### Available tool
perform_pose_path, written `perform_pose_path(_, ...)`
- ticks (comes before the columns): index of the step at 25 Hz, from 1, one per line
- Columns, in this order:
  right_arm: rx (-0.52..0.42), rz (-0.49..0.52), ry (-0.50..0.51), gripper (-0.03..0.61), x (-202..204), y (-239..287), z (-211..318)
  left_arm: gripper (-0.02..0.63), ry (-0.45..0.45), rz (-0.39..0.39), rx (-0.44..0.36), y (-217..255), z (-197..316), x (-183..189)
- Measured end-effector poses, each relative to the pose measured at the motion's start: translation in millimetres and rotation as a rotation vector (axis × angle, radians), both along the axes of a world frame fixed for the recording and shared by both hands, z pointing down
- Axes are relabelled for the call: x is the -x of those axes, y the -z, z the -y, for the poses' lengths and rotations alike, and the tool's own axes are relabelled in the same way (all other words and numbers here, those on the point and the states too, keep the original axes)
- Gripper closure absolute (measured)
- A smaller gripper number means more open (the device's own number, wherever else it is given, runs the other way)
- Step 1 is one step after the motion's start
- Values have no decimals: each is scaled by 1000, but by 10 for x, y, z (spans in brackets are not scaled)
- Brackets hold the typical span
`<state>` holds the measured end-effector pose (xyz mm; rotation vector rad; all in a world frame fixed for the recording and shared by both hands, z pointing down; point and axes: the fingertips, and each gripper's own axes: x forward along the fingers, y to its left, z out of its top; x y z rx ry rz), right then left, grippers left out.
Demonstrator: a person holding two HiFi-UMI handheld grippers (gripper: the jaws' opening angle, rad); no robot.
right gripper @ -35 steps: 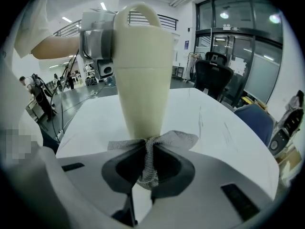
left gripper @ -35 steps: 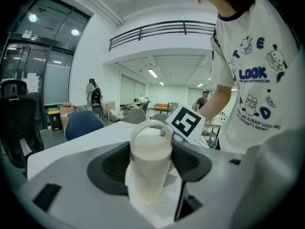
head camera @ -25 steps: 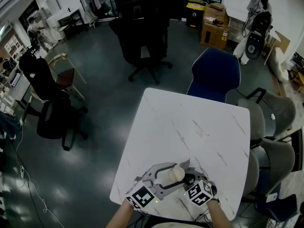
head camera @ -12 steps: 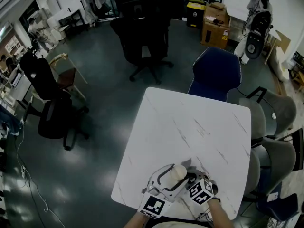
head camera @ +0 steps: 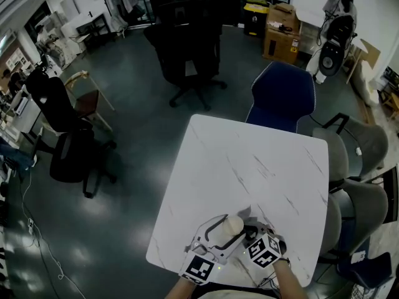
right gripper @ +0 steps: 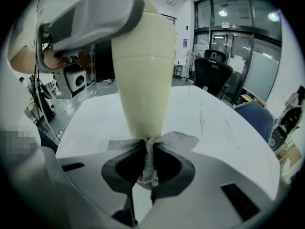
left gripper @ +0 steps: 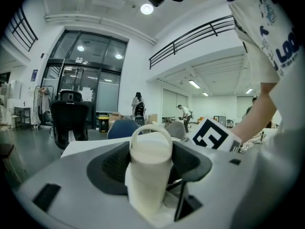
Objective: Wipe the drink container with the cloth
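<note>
left gripper view: left gripper point(left gripper: 151, 162) jaws clamped on one cream drink container point(left gripper: 148, 175), with a loop handle on its lid. only the right gripper view shows the right gripper point(right gripper: 147, 168) jaws pinched together on one grey mesh cloth point(right gripper: 151, 149), which touches the container's narrow end. head view: two grippers meet over the near edge of one white table point(head camera: 249, 161), container between them, cloth hard to make out.

Smooth matt container point(right gripper: 143, 70), coarse-woven cloth point(right gripper: 147, 163)
</note>
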<state>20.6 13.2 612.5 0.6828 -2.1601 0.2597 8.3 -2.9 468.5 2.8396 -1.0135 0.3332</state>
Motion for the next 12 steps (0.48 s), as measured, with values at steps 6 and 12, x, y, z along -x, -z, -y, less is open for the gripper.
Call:
perform_pose_path(6, -16, 27, 6, 534, 2, 157, -2, 333, -56, 16, -4, -14, -13, -5)
perform_pose_path(12, -41, 51, 18, 534, 8, 397, 36, 333, -125, 28, -10, -20, -19, 9)
